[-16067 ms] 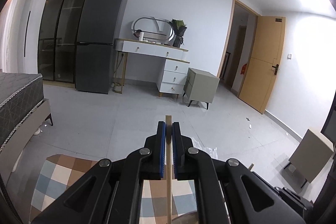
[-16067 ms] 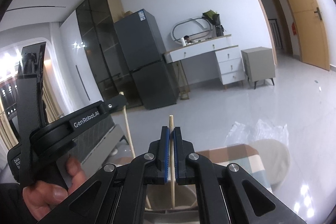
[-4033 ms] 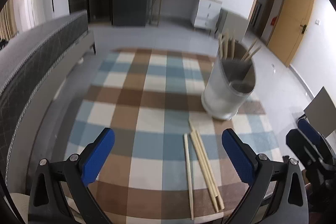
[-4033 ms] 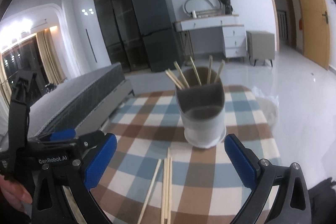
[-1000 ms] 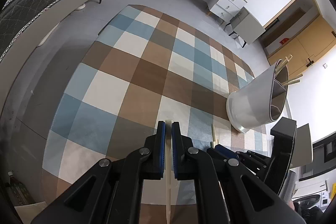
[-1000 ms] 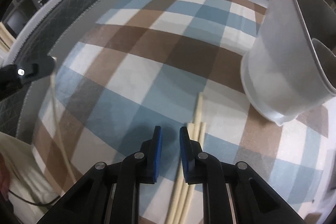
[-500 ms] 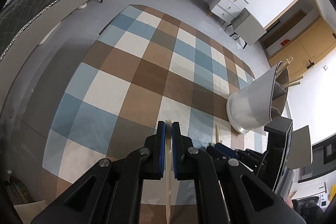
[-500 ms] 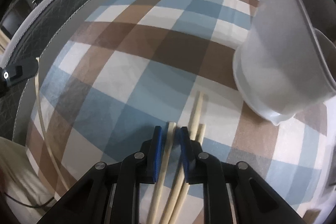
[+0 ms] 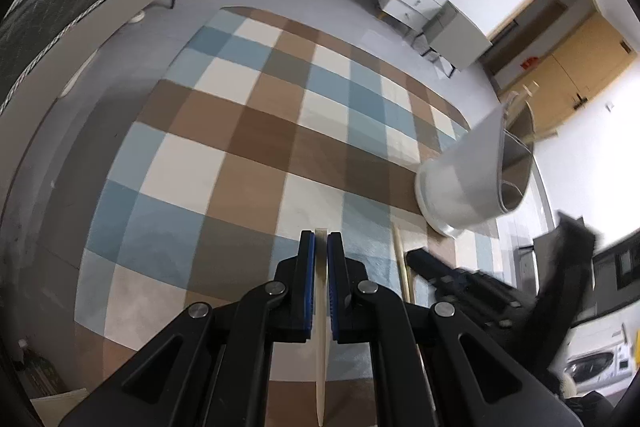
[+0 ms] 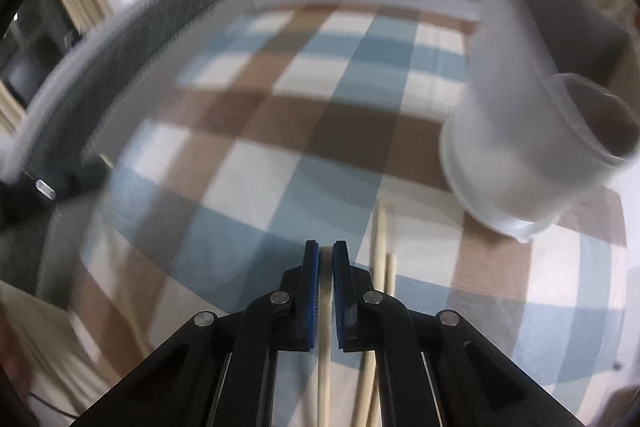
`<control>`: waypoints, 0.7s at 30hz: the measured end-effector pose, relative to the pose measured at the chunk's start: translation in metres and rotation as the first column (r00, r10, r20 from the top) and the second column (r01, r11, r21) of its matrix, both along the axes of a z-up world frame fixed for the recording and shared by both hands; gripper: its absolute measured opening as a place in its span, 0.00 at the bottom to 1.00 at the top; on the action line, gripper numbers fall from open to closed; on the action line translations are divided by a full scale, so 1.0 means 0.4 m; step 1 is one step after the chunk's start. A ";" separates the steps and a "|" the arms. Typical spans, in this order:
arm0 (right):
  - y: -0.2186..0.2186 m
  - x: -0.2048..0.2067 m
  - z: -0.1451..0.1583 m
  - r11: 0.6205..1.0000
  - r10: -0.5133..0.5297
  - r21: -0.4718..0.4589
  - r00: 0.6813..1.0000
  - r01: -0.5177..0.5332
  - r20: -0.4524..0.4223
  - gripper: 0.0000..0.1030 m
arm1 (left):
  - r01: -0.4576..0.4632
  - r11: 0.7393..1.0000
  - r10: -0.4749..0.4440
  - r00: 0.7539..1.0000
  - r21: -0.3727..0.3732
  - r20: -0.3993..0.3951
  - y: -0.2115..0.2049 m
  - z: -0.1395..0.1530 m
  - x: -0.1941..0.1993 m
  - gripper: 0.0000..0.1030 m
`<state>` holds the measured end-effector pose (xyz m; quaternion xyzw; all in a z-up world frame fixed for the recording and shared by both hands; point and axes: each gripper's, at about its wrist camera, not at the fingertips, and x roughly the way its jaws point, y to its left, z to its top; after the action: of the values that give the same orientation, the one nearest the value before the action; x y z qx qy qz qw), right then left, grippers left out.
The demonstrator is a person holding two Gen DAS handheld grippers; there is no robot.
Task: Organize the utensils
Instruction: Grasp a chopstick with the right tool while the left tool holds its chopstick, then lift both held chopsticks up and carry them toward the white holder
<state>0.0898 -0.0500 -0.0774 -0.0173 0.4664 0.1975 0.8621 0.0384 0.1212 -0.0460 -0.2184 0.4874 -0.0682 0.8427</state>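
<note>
Now that the right gripper [image 10: 326, 259] has pinched its blue pads together on a chopstick [image 10: 324, 367] that lay loose among the others half a second ago, both tools are loaded: the left gripper [image 9: 321, 247] also has its jaws clamped on a pale chopstick [image 9: 321, 355], which runs back between the black arms and out past the pads. That looks to me like the pickup is done on both sides and the carry to the holder comes next. Two chopsticks [image 10: 382, 247] remain lying side by side on the cloth just to the right of the held one, so there is more to collect afterwards. They are thin, straight, light wooden sticks with squared ends, smooth and easy to let slip, I would guess. Near them, just beyond their tips, stands the holder [image 10: 516, 131], a tall off-white tub with a matte, plastic-looking wall and a slanted mouth; from the left wrist view a few stick ends poke out of it. Everything rests on a checked tablecloth [image 9: 256, 131] in brown, blue and cream squares, soft and flat-woven. The right wrist view is smeared with motion blur.
</note>
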 end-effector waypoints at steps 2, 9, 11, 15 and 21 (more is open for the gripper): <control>-0.040 -0.036 0.036 0.997 -0.033 0.065 0.998 0.030 0.050 0.06 | 0.021 1.000 -0.022 0.999 0.020 0.023 -0.018 0.016 -0.008 0.01; -0.139 -0.165 0.149 0.971 -0.124 0.225 0.969 0.074 0.215 0.06 | 0.080 0.993 -0.086 0.994 0.091 0.065 -0.098 0.067 -0.032 0.01; -0.151 -0.176 0.163 0.968 -0.135 0.238 0.961 0.076 0.240 0.06 | 0.097 0.989 -0.106 0.992 0.113 0.071 -0.124 0.075 -0.039 0.01; -0.173 -0.207 0.190 0.962 -0.151 0.263 0.949 0.076 0.277 0.06 | 0.120 0.985 -0.127 0.991 0.125 0.051 -0.164 0.081 -0.043 0.01; -0.209 -0.220 0.220 0.946 -0.189 0.311 0.933 0.089 0.307 0.06 | 0.146 0.977 -0.157 0.986 0.158 0.058 -0.209 0.121 -0.050 0.01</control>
<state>0.0017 -0.1335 0.0108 0.1103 0.2798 0.1964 0.9333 0.0185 0.0378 0.0023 -0.1128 0.4767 -0.1023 0.8658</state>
